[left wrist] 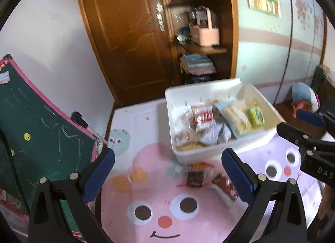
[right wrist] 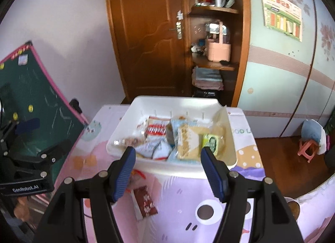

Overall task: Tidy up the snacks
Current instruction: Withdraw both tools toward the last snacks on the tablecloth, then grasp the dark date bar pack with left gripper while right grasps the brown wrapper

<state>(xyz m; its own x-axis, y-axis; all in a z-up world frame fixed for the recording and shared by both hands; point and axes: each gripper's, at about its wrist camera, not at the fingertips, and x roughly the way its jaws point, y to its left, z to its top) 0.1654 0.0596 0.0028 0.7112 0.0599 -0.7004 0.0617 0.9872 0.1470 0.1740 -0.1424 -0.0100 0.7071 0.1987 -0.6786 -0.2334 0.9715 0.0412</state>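
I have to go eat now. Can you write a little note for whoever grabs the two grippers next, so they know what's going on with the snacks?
Left gripper: open, holding nothing.
Right gripper: open, holding nothing.
White bin sits on the cartoon mat and already holds many snack packets, including a green packet and a red-and-white packet.
Left to do: two dark brown packets, one and another, still lie on the mat in front of the bin, plus a blurry red-and-white wrapper nearby. They probably go in next.
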